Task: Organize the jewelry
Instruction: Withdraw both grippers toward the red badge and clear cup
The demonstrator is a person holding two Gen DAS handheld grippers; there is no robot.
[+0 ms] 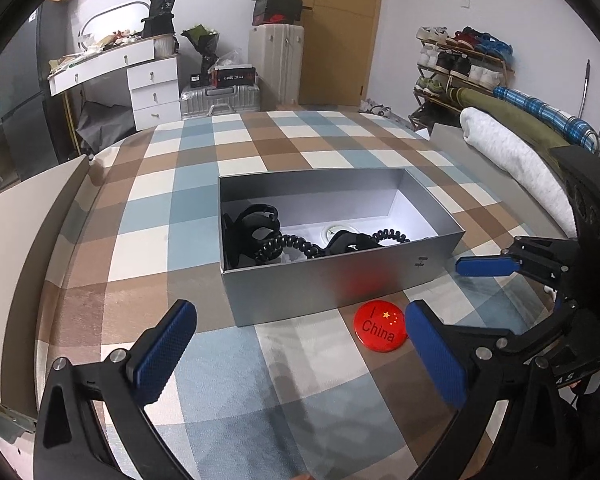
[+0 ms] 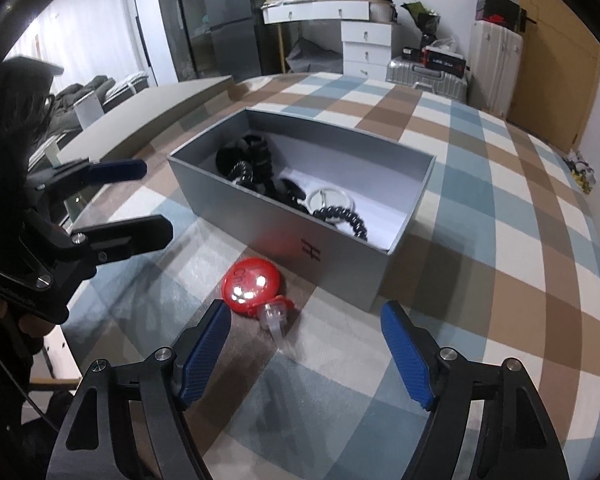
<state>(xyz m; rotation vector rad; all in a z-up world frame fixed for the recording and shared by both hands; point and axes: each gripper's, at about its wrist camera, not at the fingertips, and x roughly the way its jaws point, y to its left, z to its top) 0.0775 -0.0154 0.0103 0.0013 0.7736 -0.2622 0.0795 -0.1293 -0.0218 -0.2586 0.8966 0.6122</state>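
Both grippers hover empty over the checked table, jaws spread wide. Left gripper sits low and near; right gripper faces the box corner.

Grey open box holds black coil hair ties, a black claw clip and a pale ring, likely already sorted.

Red "I China" badge lies outside on the cloth, just beside the box's front wall, with a small clear-and-red piece touching it. Both look like the last loose items. The right gripper's open jaws point toward them, probably readying a pickup.
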